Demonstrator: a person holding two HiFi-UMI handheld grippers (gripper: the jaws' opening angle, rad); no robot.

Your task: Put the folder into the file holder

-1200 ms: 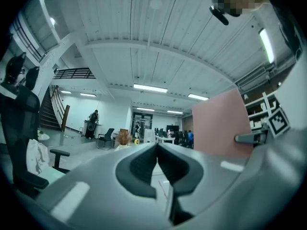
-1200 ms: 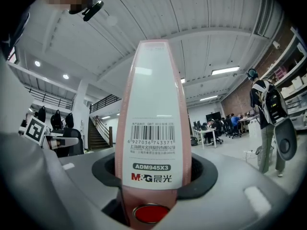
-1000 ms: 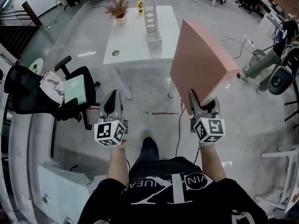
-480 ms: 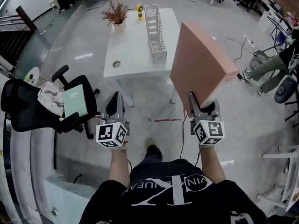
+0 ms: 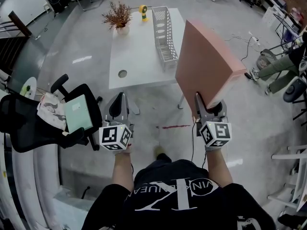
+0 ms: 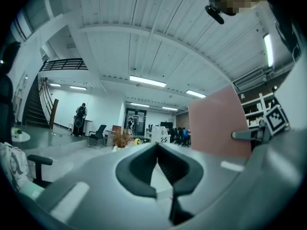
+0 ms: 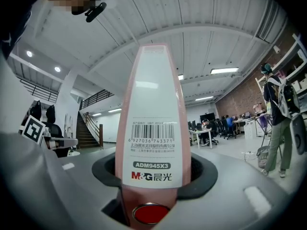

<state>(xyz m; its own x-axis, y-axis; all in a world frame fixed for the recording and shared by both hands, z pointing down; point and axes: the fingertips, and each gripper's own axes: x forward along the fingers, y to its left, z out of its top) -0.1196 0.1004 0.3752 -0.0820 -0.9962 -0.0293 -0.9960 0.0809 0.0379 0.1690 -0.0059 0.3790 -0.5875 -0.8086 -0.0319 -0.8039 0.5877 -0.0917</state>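
Right hand-held gripper (image 5: 208, 108) has the pink folder (image 5: 206, 63) clamped by its lower spine, upright in the air (my left hand-held gripper (image 5: 117, 107) is closed, empty), so I judge pickup done, with the mesh file holder (image 5: 165, 38) on the white desk (image 5: 136, 56) well ahead awaiting it.

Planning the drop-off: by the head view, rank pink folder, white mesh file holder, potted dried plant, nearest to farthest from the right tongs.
1. Pink folder, held in the right tongs.
2. White mesh file holder, on the white table, ahead-left.
3. Potted dried plant, table's far corner.
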